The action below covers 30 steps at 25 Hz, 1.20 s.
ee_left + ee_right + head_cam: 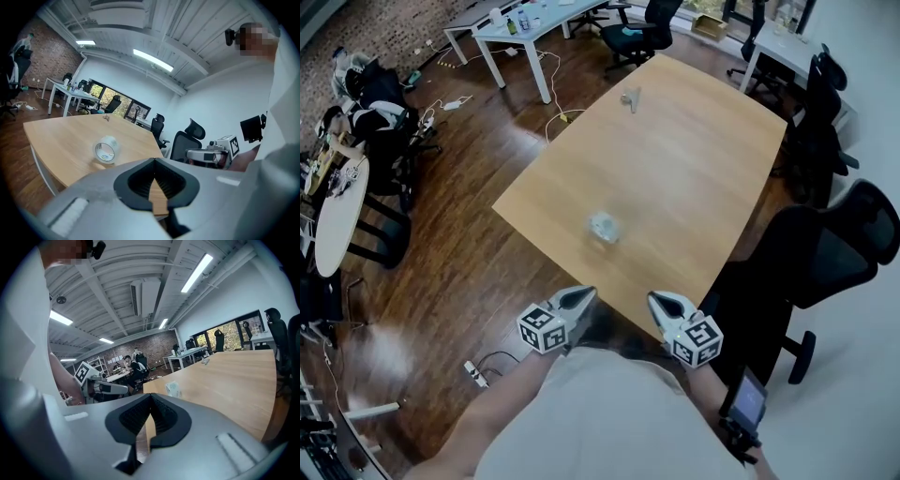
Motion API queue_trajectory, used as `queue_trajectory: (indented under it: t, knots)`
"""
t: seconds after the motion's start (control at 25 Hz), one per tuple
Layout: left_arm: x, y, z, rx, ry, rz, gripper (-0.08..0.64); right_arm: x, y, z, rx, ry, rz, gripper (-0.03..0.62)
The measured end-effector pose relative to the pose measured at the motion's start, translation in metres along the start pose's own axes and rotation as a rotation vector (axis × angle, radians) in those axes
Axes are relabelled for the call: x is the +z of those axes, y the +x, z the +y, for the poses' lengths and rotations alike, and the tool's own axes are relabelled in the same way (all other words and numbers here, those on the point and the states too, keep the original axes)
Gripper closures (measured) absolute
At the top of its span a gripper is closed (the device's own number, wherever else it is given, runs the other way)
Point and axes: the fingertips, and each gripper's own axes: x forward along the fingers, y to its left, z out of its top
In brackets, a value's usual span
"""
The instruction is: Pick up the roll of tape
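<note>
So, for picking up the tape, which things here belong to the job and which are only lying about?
For the job: roll of tape, left gripper, right gripper (both shut, empty), wooden table under the tape.
Just lying about: small object at that table's far end, black office chair, white table.

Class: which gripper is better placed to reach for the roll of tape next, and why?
Left, narrowly. In the head view the left gripper sits nearer the roll of tape than the right gripper. Both are shut and need opening.

Even light from ceiling strip lights (pixel 152 60); fisheye edges bend and darken.
</note>
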Motion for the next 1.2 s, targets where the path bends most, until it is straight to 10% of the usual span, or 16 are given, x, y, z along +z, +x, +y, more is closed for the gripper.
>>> queue_trajectory:
  t: [0.72,1.2]
  knots:
    - [0.030,0.056,0.060,-0.112,-0.141,0.002,0.543,0.035,0.038,-0.046,-0.134,0.027,0.029,0.586]
    - [-0.004,0.087,0.091,-0.077,-0.397,0.001,0.525,0.032,0.037,-0.062,-0.187,0.058,0.067,0.586]
